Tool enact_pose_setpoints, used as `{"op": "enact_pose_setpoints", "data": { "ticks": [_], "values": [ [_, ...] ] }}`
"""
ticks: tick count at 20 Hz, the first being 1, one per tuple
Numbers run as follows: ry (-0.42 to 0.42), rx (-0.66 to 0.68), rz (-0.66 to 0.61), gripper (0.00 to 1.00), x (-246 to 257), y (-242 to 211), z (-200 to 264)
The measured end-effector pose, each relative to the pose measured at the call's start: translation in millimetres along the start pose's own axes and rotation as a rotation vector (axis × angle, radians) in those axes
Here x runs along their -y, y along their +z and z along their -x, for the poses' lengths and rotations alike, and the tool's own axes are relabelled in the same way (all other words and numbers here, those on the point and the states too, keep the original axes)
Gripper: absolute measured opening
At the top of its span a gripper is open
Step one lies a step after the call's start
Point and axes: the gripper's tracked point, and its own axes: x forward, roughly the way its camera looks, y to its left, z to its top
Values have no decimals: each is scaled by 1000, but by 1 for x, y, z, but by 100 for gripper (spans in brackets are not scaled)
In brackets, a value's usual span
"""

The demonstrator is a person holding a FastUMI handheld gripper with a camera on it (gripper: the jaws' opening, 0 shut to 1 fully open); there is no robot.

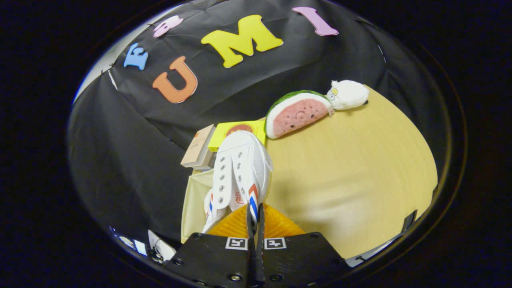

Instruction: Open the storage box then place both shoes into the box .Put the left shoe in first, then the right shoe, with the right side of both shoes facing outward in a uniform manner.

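We hold the white canvas shoe (240, 172) pinched at its heel collar, lifted above the wooden table (352, 172), gripper (255, 212) fingers clamped on it. Such a thin hold could let it swing or slip.

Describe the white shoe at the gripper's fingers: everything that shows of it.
The white shoe looks like canvas, with two rows of metal eyelets, no laces showing, and red and blue stripes on its side near the heel. It hangs tilted, toe pointing away toward the yellow box. The gripper is shut on the shoe, its fingers pinched together on the striped edge at the opening. Whether anything else touches it cannot be told.
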Motion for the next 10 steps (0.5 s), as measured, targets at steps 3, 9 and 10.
{"op": "enact_pose_setpoints", "data": {
  "ticks": [3,9,10],
  "values": [
    [-9,-2,32,0,-41,-10,-23],
    [-57,-29,74,0,-82,-43,-70],
    [-61,-38,73,0,-84,-49,-77]
  ]
}}
